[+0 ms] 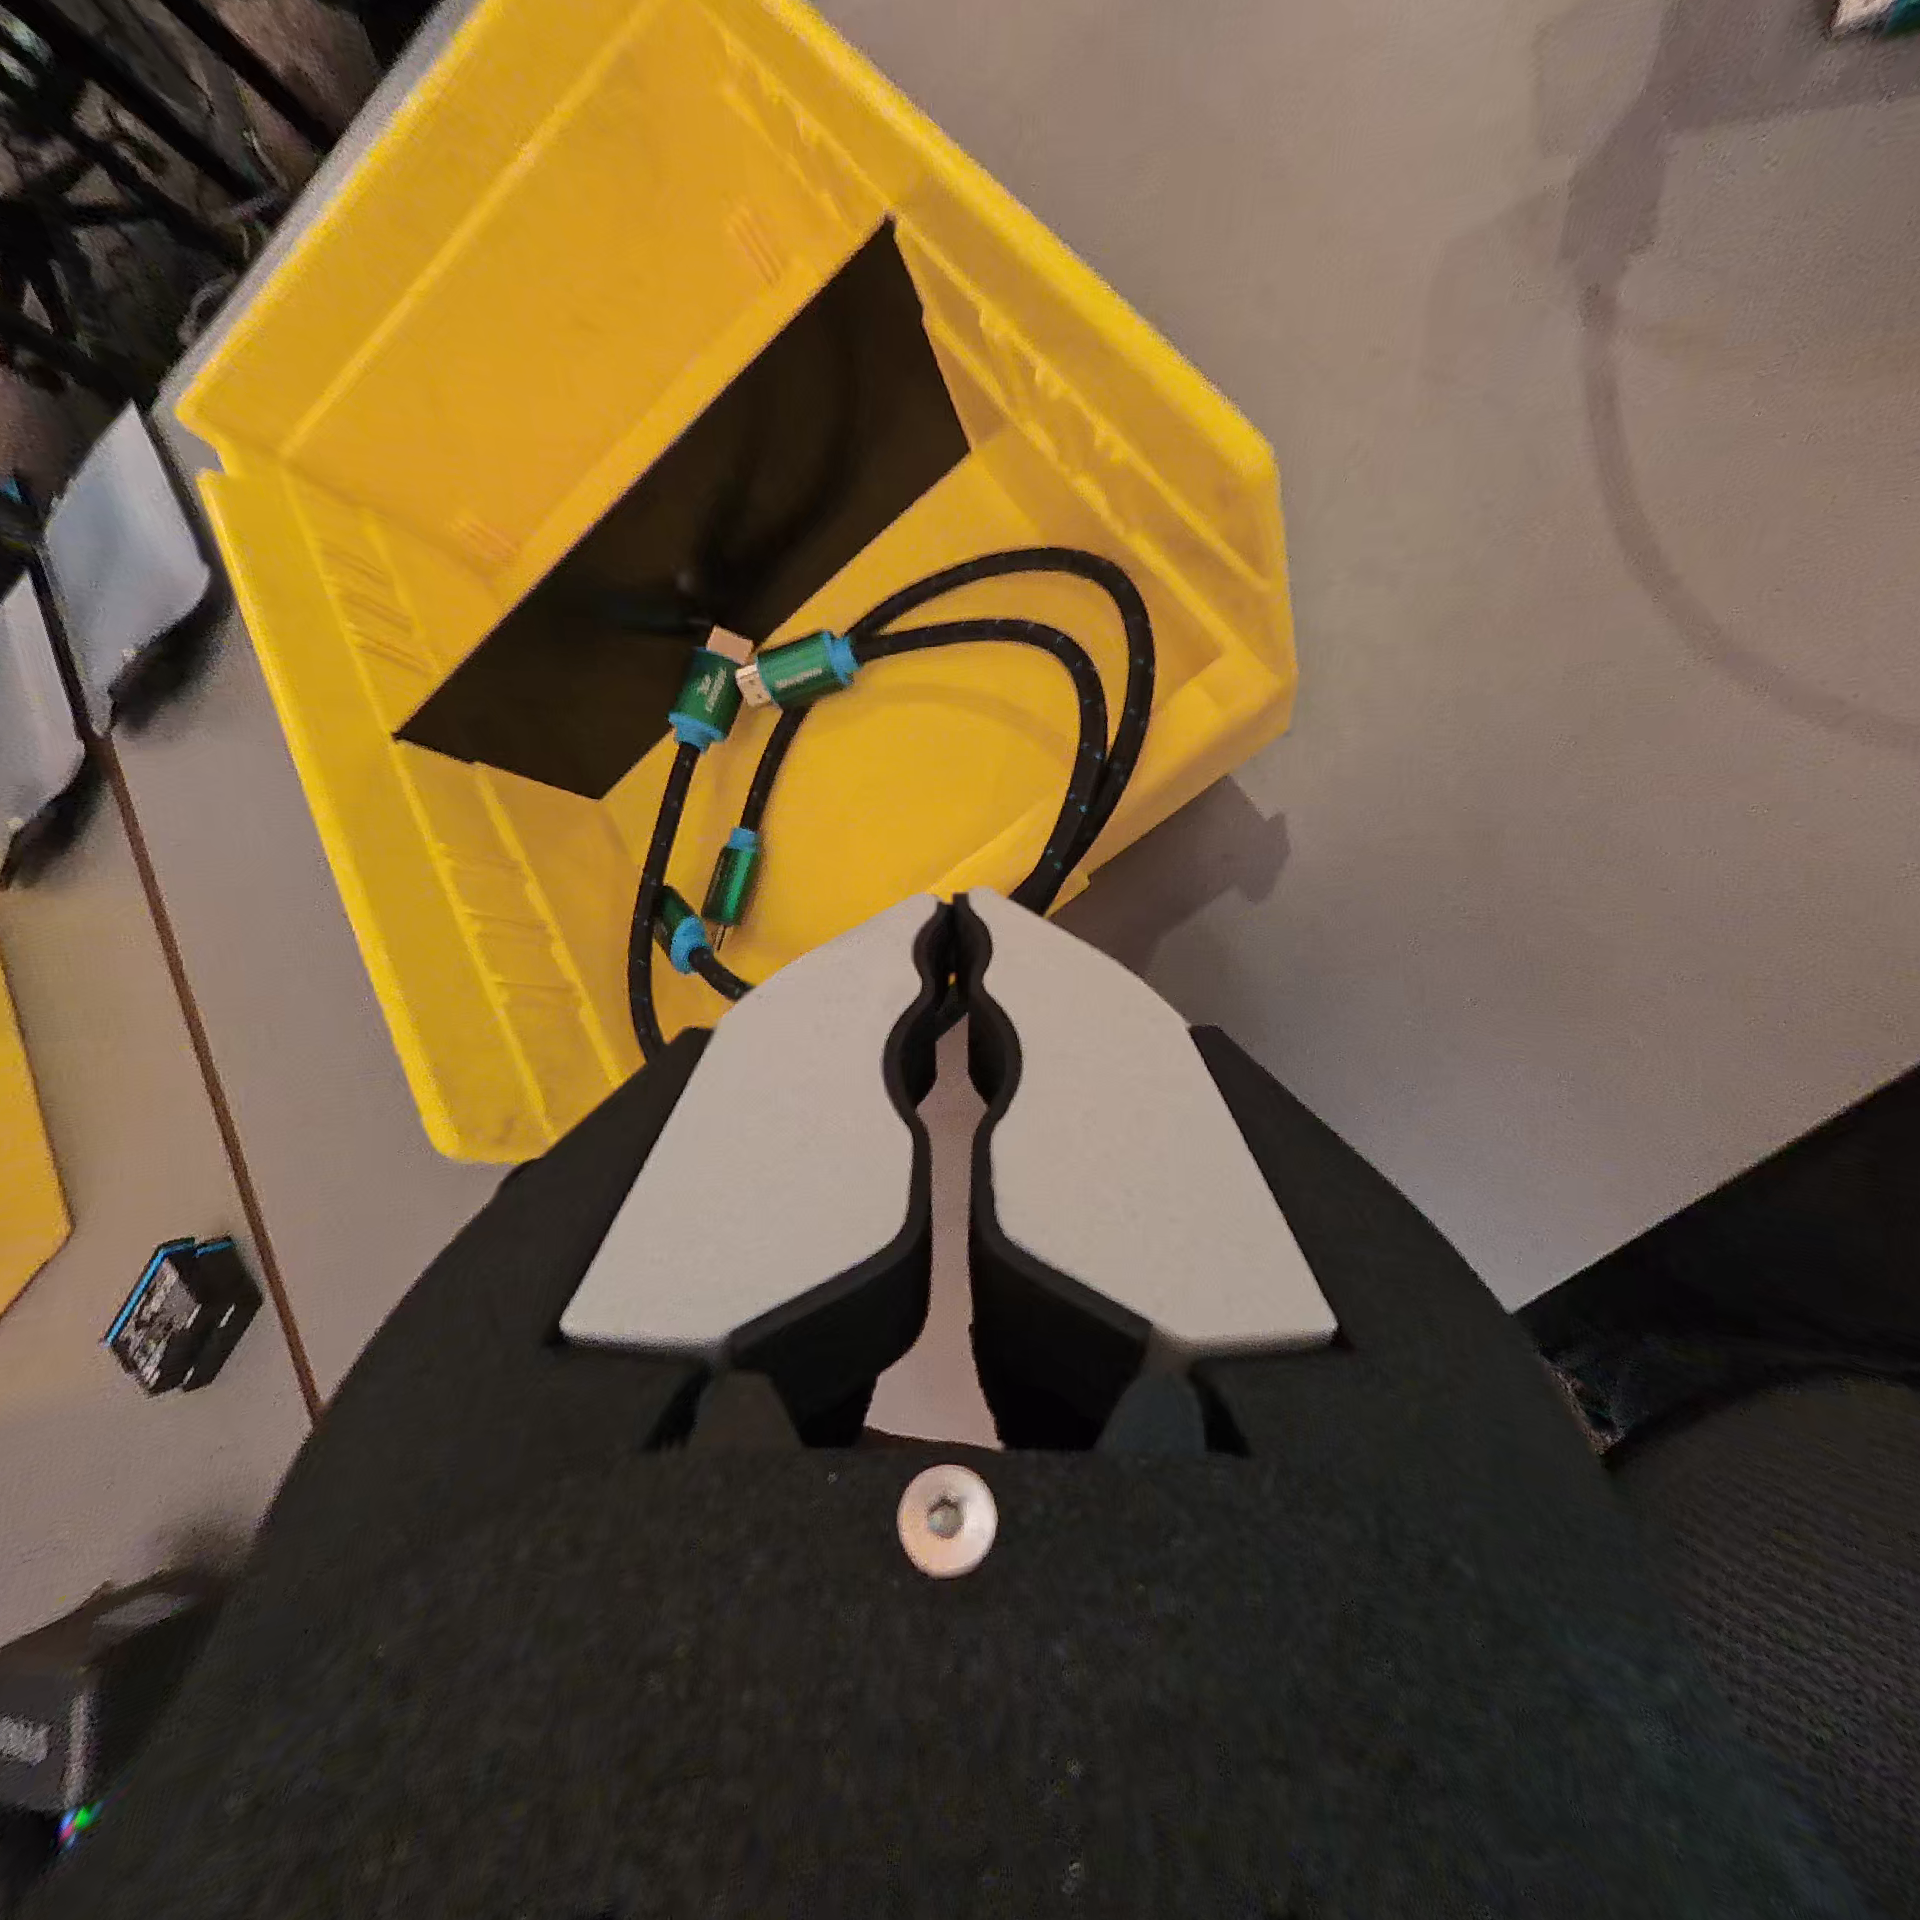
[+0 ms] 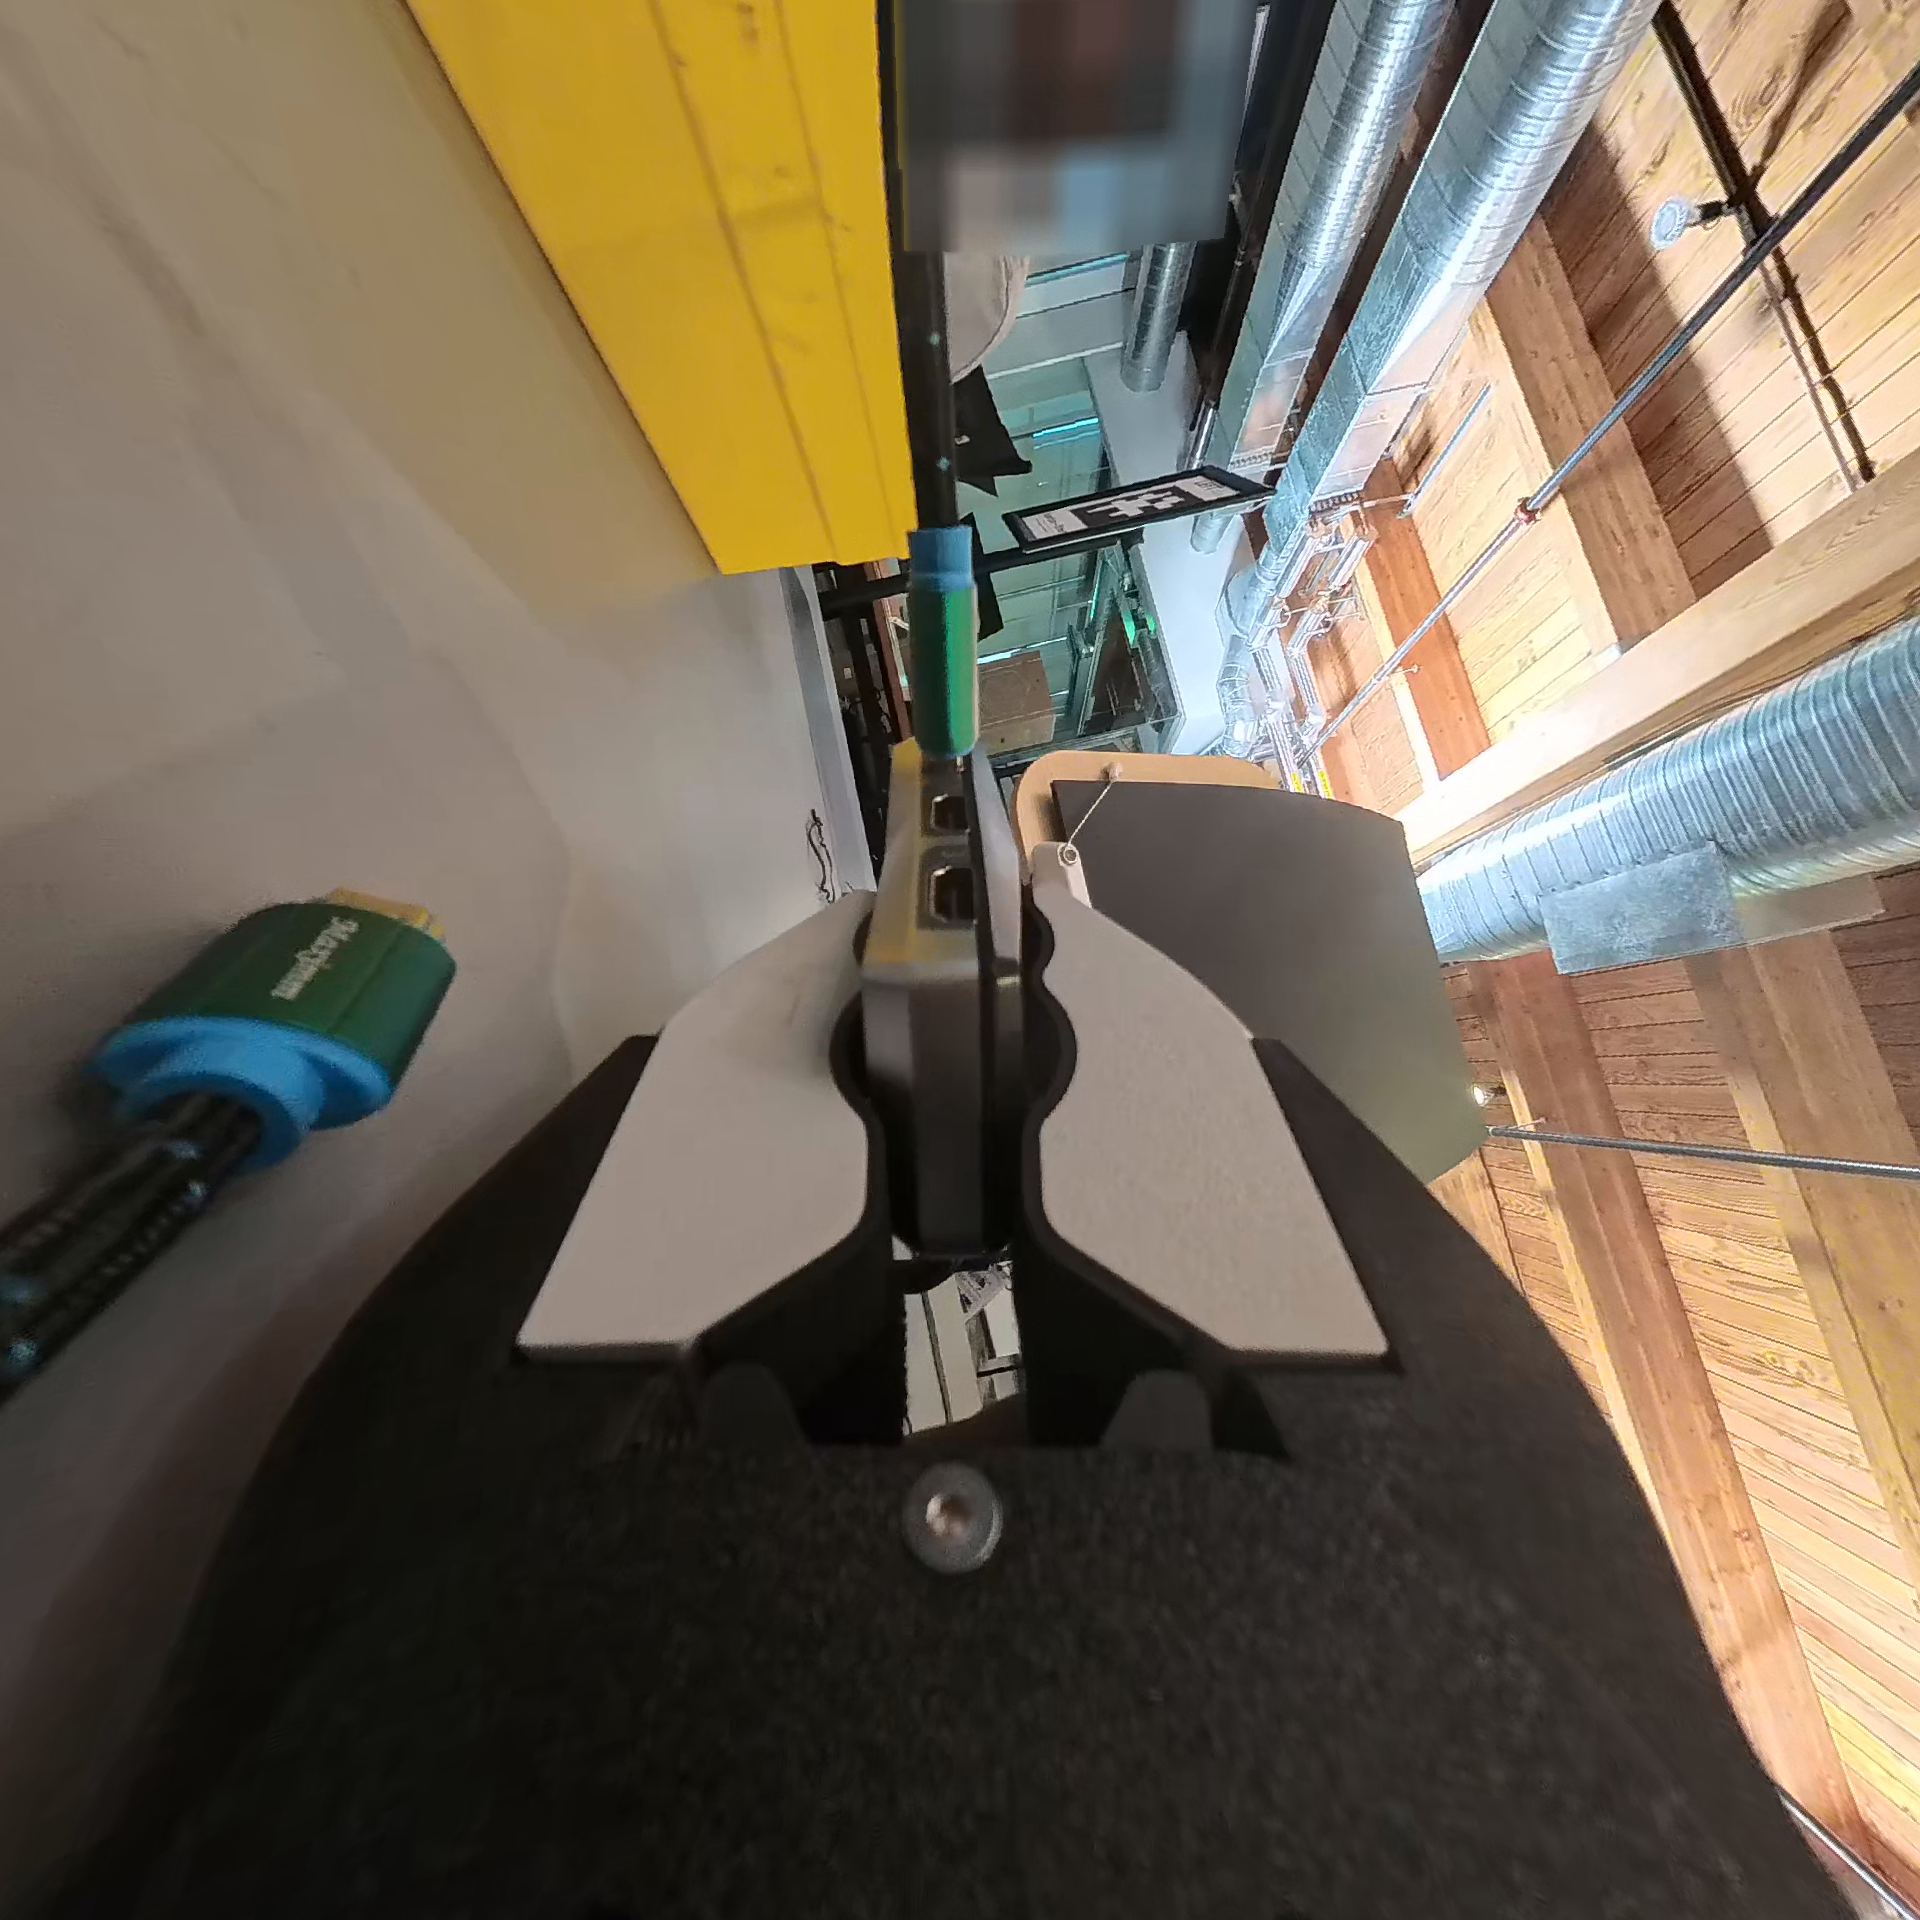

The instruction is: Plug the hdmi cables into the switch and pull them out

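In the left wrist view my left gripper (image 1: 954, 912) is shut, its pads meeting at the tips, above the near edge of a yellow bin (image 1: 499, 343). Black braided HDMI cables (image 1: 1132, 665) lie coiled in the bin, with green plugs (image 1: 800, 675) that have blue collars. One cable runs under my fingers. In the right wrist view my right gripper (image 2: 948, 904) is shut on the grey switch (image 2: 935, 1039), held on edge. A green plug (image 2: 943, 665) sits in the switch's far port, and two nearer ports (image 2: 951, 894) are empty. Another green plug (image 2: 301, 987) lies at the lower left.
A black panel (image 1: 748, 520) lies inside the bin. A small black box with a blue edge (image 1: 177, 1314) sits on the grey table (image 1: 1455, 727) at the left. A dark chair (image 1: 1766, 1351) is at the lower right. The yellow bin's wall (image 2: 727, 260) stands close to the switch. Tip to tip, the grippers are about 30 centimeters apart.
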### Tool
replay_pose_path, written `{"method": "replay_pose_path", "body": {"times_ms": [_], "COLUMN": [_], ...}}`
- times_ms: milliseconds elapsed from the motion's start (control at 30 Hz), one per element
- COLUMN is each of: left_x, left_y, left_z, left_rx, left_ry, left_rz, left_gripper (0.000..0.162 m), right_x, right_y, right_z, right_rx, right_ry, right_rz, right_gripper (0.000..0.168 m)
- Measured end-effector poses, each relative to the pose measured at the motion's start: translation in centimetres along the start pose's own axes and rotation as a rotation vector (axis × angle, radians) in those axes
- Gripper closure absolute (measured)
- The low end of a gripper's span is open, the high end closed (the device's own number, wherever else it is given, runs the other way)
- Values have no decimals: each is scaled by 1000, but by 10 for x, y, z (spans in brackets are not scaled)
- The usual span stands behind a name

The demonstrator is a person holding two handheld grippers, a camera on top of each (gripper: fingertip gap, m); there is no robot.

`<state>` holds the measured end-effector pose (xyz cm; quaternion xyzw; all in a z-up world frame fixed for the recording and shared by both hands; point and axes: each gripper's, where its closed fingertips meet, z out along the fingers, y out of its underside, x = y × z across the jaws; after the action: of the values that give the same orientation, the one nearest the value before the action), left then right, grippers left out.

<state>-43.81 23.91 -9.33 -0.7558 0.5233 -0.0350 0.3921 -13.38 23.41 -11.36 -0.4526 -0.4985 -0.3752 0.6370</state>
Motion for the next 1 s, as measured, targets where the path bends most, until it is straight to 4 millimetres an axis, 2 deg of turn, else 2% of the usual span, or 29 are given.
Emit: {"method": "replay_pose_path", "body": {"times_ms": [100, 167, 233, 267, 333, 467, 633, 767, 867, 933, 1000], "left_x": [7, 7, 9, 8, 7, 0, -13, -41, -54, -42, -17], "left_y": [-3, 9, 18, 21, 21, 5, 1, -30, -73, -111, -141], "left_z": [-5, 3, 13, 17, 19, 7, -8, -38, -81, -115, -138], "left_rx": [24, -54, -111, -133, -143, -58, -30, 120, 303, 447, 528], "left_ry": [42, 42, 59, 52, 49, 47, 6, -121, -203, -209, -186], "left_rz": [13, 31, 43, 57, 101, 55, 53, 11, -21, 0, 76], "left_gripper": [160, 135, 124, 126, 150, 150, 152, 155, 156, 157, 156], "right_x": [-2, -2, -2, -3, -3, -3, -3, 1, 6, 10, 21], "right_y": [0, 0, 0, 0, 0, 0, 0, 2, 4, 6, 9], "right_z": [0, 0, 0, 0, 0, 0, 0, 0, -1, -1, -3], "right_rx": [0, 0, 0, -1, -2, -4, -4, -9, -17, -21, -21], "right_ry": [-6, -9, -10, -12, -13, -15, -13, 5, 27, 42, 78], "right_rz": [-5, -4, -5, -6, -8, -8, -5, 0, 16, 38, 82], "right_gripper": [146, 146, 146, 146, 146, 146, 146, 146, 146, 146, 146]}}
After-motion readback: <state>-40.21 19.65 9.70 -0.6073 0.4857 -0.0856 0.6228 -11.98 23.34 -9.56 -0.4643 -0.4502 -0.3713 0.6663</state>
